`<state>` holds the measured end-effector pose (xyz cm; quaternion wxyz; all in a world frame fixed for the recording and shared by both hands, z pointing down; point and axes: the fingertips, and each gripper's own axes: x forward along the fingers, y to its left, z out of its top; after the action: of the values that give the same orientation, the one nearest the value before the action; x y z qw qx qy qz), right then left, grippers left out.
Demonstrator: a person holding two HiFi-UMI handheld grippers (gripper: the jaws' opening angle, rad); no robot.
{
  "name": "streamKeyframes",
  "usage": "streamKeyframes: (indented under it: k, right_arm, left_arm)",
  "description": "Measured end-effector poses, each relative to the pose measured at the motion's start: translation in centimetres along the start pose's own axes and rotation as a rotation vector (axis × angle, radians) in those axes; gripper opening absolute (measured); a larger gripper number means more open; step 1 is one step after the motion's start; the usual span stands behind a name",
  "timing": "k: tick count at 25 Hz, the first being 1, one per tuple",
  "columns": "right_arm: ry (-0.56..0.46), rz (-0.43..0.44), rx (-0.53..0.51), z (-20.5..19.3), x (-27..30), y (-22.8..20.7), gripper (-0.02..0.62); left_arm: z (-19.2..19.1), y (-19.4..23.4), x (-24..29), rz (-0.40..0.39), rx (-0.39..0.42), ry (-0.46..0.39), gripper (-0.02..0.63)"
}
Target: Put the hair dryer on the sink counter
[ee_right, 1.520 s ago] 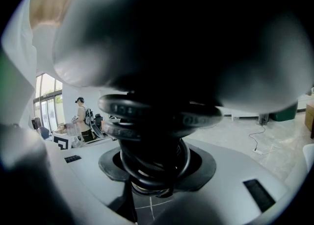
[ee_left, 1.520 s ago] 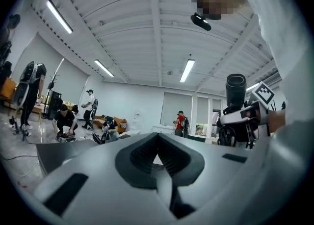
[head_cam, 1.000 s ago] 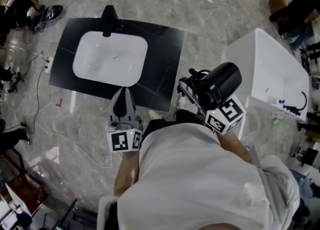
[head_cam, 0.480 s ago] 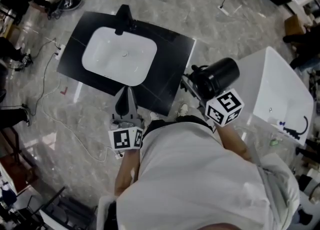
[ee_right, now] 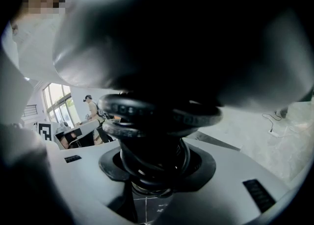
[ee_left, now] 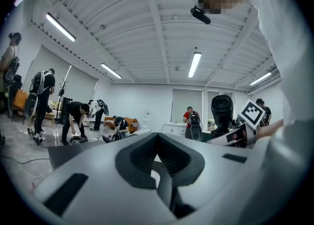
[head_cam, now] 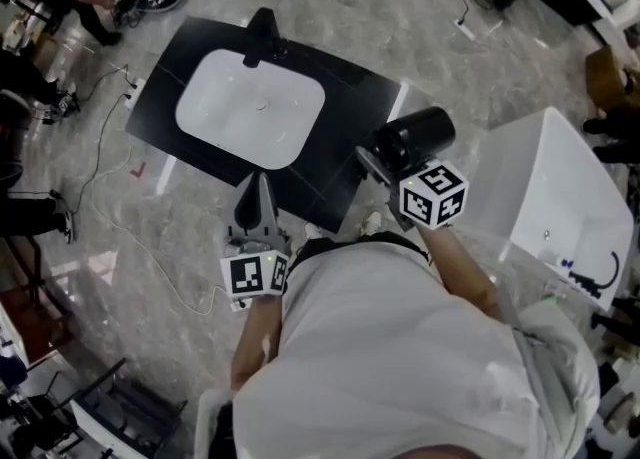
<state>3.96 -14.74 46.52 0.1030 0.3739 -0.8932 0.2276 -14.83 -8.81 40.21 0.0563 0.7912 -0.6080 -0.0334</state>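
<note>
Right gripper view first: my right gripper (ee_right: 157, 170) has its fingers clamped on the handle of the dryer (ee_right: 162, 42). The cord (ee_right: 157, 113) is looped in rings just above the pads, and the fat black body blots out nearly everything ahead. I hold it low on the handle, I reckon, so the heavy barrel leads and can be laid down first.

Over to the head view: the right gripper (head_cam: 380, 162) carries the dryer (head_cam: 413, 135) over the near right corner of the counter (head_cam: 340, 137). By my judgement it is in the air, not set down yet.

My left gripper (head_cam: 255, 197) hangs at the counter's near edge, pointing level across it. Its own view shows the left gripper (ee_left: 158, 158) with fingers pressed together and nothing between them. It is parked clear, which leaves the landing to the right hand.

Now the containers. The basin (head_cam: 215, 97) sits sunk in the black top, white and bare, holding nothing but its drain (head_cam: 262, 103). The faucet (head_cam: 263, 32) stands at its far edge. So the free black strip to the right of the basin looks like the spot for the dryer.

Farther right, apart from the counter, stands a white tub (head_cam: 520, 177). A dark curved fitting (head_cam: 598, 275) shows at one end. A few small bits lie beside it, too small to tell, and otherwise the tub looks empty.
</note>
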Motion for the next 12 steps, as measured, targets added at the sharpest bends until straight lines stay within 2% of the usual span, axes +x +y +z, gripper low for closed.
streamKeyframes:
  k: [8,12]
  right_arm:
    - [0.072,-0.015,0.031,-2.9,2.4,-2.2,0.205]
    - [0.112,0.003,0.065,-4.5,3.5,-2.9,0.206]
  left_arm:
    - [-0.8,0.0,0.1,0.009,0.006,0.021,0.002]
    - [-1.1,0.2,0.2,0.012,0.002,0.029,0.002]
